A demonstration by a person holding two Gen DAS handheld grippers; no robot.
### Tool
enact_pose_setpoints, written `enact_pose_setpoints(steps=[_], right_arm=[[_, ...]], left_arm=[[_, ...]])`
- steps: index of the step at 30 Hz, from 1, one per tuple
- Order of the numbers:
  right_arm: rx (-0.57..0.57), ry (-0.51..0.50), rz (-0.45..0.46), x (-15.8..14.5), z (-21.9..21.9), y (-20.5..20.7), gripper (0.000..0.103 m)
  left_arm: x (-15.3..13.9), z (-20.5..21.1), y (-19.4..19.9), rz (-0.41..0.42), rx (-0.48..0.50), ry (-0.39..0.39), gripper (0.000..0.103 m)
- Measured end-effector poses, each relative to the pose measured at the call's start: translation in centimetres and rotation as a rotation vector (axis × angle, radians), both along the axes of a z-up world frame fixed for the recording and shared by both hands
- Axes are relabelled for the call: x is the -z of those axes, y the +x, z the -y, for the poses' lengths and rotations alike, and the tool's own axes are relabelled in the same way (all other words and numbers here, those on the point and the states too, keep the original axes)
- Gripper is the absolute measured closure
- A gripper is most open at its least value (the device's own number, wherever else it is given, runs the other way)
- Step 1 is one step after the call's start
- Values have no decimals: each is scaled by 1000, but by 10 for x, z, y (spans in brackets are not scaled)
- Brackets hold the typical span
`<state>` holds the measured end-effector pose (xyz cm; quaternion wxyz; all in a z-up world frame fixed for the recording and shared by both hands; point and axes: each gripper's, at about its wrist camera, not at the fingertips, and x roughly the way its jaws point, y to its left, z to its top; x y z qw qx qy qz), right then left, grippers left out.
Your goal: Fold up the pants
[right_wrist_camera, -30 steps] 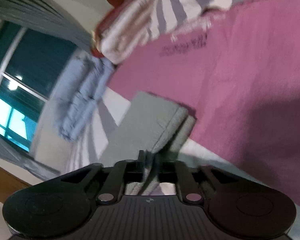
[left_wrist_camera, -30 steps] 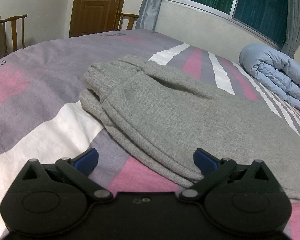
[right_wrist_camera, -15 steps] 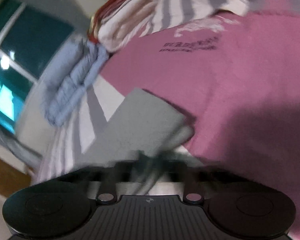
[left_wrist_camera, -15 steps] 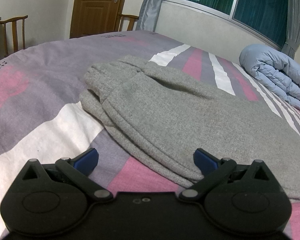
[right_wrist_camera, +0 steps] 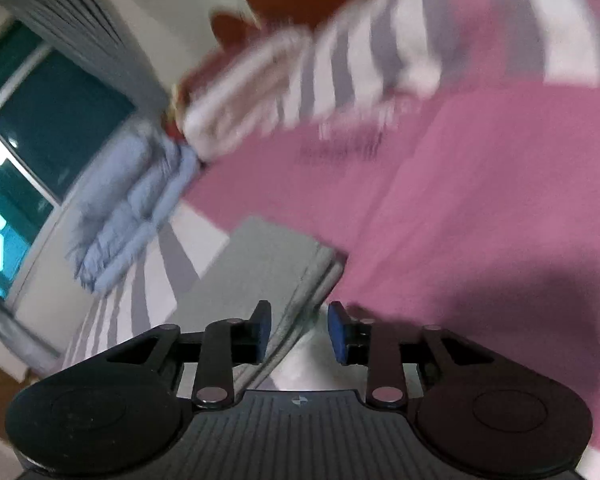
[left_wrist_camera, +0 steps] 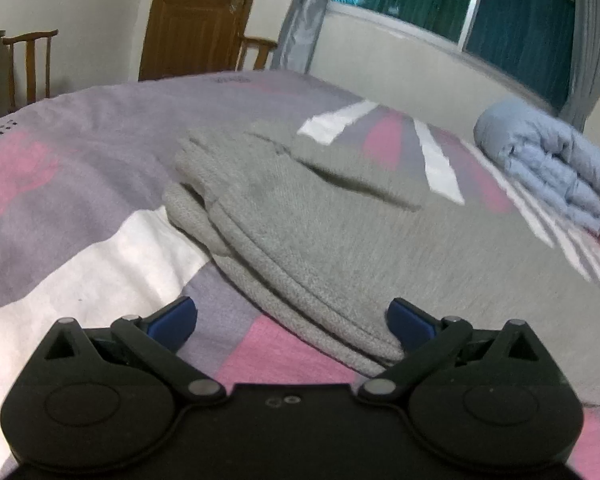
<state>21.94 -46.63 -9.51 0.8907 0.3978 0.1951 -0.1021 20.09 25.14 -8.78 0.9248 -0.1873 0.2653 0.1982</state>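
The grey pants (left_wrist_camera: 340,240) are laid folded on the striped bedspread (left_wrist_camera: 80,160), near a rolled blue quilt (left_wrist_camera: 548,168). The left gripper (left_wrist_camera: 292,316) is held wide open and empty, its right pad just beside the pants' nearest edge. The right gripper (right_wrist_camera: 298,332) is seen parted, with the pants' hem (right_wrist_camera: 300,312) between the pads; through the blur, contact cannot be judged.
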Motion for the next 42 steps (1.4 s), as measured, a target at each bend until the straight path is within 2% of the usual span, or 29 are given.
enact_pose_setpoints(steps=[3, 5, 6, 7, 8, 9, 10, 12, 14, 20, 22, 23, 24, 25, 27, 29, 30, 31, 33, 37, 38, 39, 41, 42], right_arm=[[-44, -98, 33, -11, -38, -31, 71], [-71, -176, 59, -22, -62, -42, 70], [-80, -223, 83, -30, -72, -45, 69], [-91, -268, 91, -37, -84, -45, 57], [-113, -316, 93, -41, -95, -47, 40], [-140, -358, 103, -44, -107, -49, 36], [-168, -398, 117, -47, -119, -47, 35], [-215, -468, 135, -49, -136, -44, 35], [-241, -512, 109, -45, -146, -35, 35], [-277, -601, 80, -37, -157, -26, 35], [-274, -596, 65, -35, -155, -23, 35], [-270, -590, 57, -35, -151, -25, 35], [-268, -583, 47, -35, -148, -26, 35], [-266, -577, 37, -34, -147, -24, 35], [-261, -572, 20, -32, -146, -20, 35], [-267, -570, 15, -32, -147, -19, 35], [-272, -576, 15, -32, -148, -18, 35], [-275, -582, 14, -33, -149, -18, 35], [-283, -579, 4, -32, -150, -16, 35], [-280, -532, -34, -27, -141, -9, 34], [-270, -515, -37, -26, -138, -10, 33], [-259, -501, -35, -25, -135, -11, 31], [-238, -466, -27, -25, -126, -14, 28], [-230, -452, -24, -25, -123, -15, 28]], left_arm=[[-12, -3, -13, 63, -43, 9, 7], [-22, -9, -19, 110, -60, 31, 15], [-26, -12, -20, 129, -61, 27, 27], [-29, -18, -19, 142, -59, 2, 37], [-29, -25, -16, 134, -64, -35, 38], [-28, -31, -13, 124, -70, -68, 42], [-27, -38, -11, 130, -80, -96, 47], [-26, -49, -7, 137, -83, -132, 48], [-25, -57, -4, 154, -83, -156, 54], [-23, -69, 13, 159, -38, -171, 55], [-18, -76, 23, 135, -6, -223, 57], [-15, -80, 28, 116, 6, -247, 63], [-15, -83, 29, 106, 1, -248, 80], [-18, -88, 29, 124, 2, -265, 86], [-30, -92, 23, 207, 5, -255, 91], [-41, -91, 22, 241, 23, -215, 91], [-40, -89, 26, 210, 31, -186, 91], [-32, -87, 31, 145, 35, -158, 91], [-13, -88, 34, 58, 50, -180, 89], [-12, -88, 13, 105, 49, -195, 80], [-15, -84, 6, 103, 41, -175, 80], [-19, -80, -1, 95, 21, -147, 74], [-31, -66, -14, 110, -19, -89, 73], [-38, -57, -18, 125, -4, -62, 73]])
